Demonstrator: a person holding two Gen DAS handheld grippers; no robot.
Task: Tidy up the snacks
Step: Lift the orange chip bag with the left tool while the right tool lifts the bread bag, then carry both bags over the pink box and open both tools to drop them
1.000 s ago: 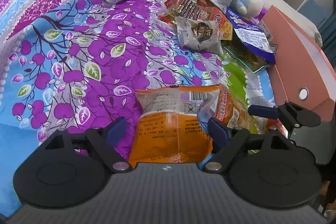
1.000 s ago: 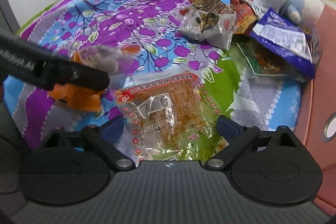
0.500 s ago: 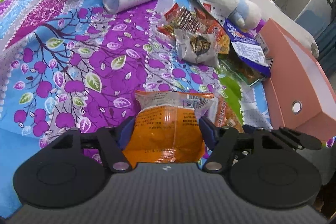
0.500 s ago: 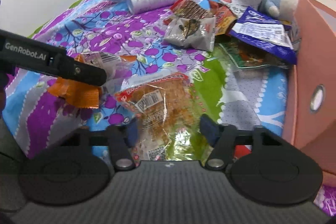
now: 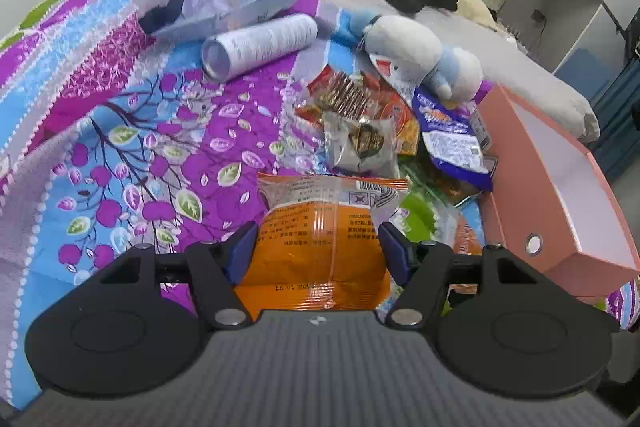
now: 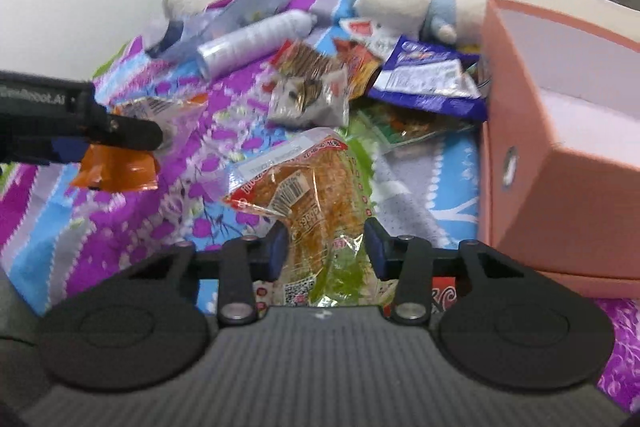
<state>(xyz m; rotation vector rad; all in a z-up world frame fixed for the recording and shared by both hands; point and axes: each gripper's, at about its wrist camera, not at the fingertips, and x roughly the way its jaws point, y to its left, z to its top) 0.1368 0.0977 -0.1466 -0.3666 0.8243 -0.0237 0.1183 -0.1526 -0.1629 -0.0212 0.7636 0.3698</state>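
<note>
Left tool (image 5: 318,245): pads pressed on both sides of orange packet (image 5: 320,247), gripping it above the bedspread (image 5: 120,131).

Right tool (image 6: 326,247): jaws closing on clear red-edged packet (image 6: 304,187), pads at its sides.

Snack pile (image 5: 372,131) at 12–1 o'clock of left tool. Pink box (image 5: 560,195) at 2 o'clock, open. White tube (image 5: 260,45) at 11 o'clock. Plush toy (image 5: 420,55) beyond pile.
</note>
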